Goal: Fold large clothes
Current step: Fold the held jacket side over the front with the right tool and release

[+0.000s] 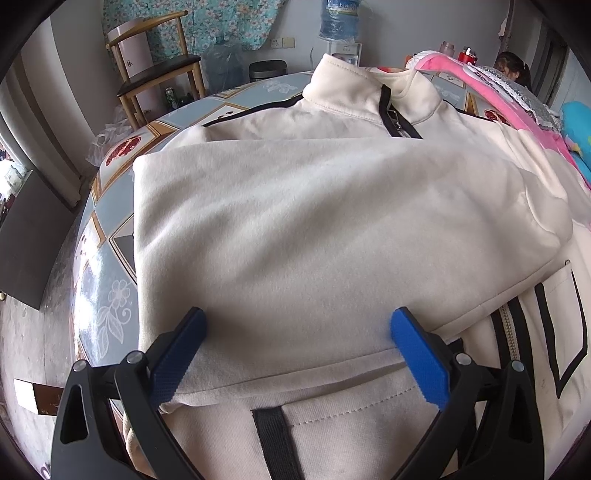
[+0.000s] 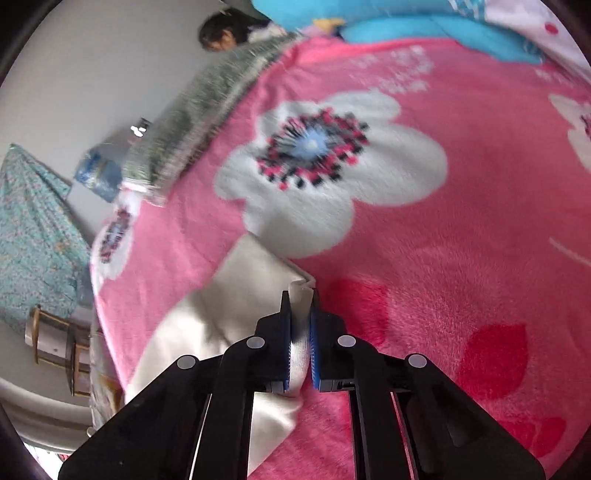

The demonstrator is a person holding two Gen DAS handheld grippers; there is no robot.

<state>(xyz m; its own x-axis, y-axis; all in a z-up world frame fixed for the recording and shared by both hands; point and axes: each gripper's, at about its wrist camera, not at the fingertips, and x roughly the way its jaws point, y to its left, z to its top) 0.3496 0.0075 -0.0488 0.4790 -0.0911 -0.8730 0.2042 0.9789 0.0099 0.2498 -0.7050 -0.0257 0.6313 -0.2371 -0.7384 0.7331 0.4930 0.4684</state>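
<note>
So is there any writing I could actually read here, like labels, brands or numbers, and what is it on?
None reads clearly.
Water bottle: its blue label carries print, too small and blurred to read.
Pink blanket: pale lettering near its far edge, smeared beyond reading.
Pale cylinder on the wooden chair: a small dark mark, too tiny to tell.
Cream jacket: no lettering visible, only black trim.

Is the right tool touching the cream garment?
Touching. The right wrist view shows the right tool shut on a fold of the cream garment, pads pressing it.
</note>
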